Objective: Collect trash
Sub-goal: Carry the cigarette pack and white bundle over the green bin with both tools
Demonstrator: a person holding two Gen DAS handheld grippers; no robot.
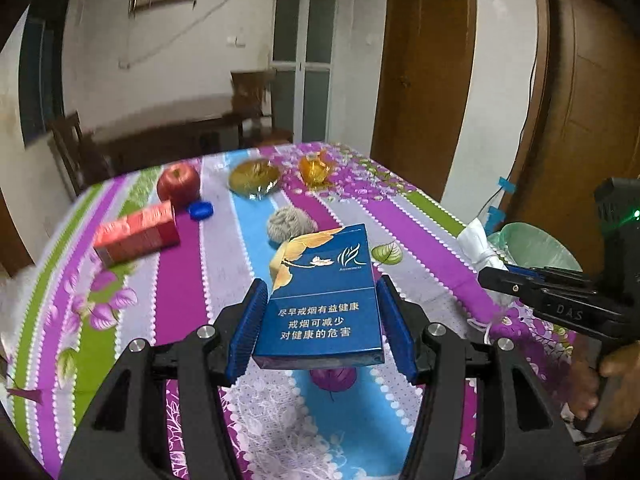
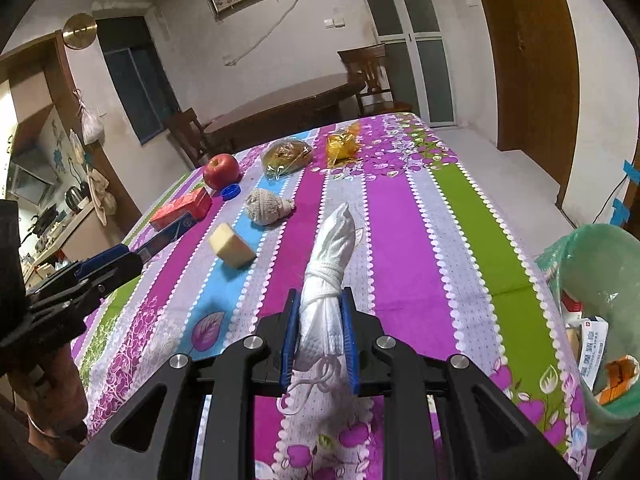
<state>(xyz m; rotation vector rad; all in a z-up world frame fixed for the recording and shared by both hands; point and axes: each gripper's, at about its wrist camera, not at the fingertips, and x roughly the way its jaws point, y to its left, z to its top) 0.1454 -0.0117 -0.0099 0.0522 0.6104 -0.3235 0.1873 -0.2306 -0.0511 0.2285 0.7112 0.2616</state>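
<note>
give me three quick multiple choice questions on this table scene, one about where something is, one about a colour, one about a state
1. Where is the apple?
A. in the bin
B. on the tablecloth beside the bottle cap
C. in a gripper

2. What colour is the pack that the left gripper holds?
A. blue
B. red
C. green

3. What is the state of the right gripper?
A. open and empty
B. shut on the apple
C. shut on the rolled white mask

Answers: B, the apple sits by the blue cap; A, its printed face is blue; C, both pads press the white roll.
</note>
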